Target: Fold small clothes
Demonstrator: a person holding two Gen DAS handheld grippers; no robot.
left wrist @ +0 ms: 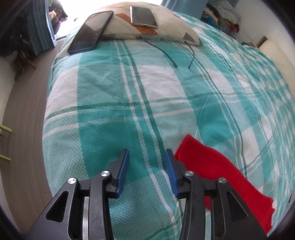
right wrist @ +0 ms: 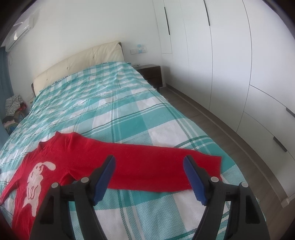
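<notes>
While both grippers' jaws gape empty, the red sweater (right wrist: 77,162) lies flat, its sleeve (right wrist: 166,166) stretched crosswise rightward.

We lose the red knitted sweater (right wrist: 77,162) past the right wrist picture's lower left edge; its hem is hidden. The left wrist view catches only one sleeve.

Teal-and-white plaid woven bedspread (left wrist: 114,96) covers the bed; at 12 o'clock in the left wrist view a cream patterned pillow (left wrist: 166,27) carries a gold-edged smartphone (left wrist: 142,16), with a larger black glossy phone (left wrist: 90,32) at 11 o'clock leaning against the pillow. Right wrist view: beige padded headboard (right wrist: 77,62) at 11 o'clock, dark wooden nightstand (right wrist: 152,73) at 12, white flat-panel wardrobe (right wrist: 230,55) at 2, white wall air conditioner (right wrist: 22,27) at 10.
</notes>
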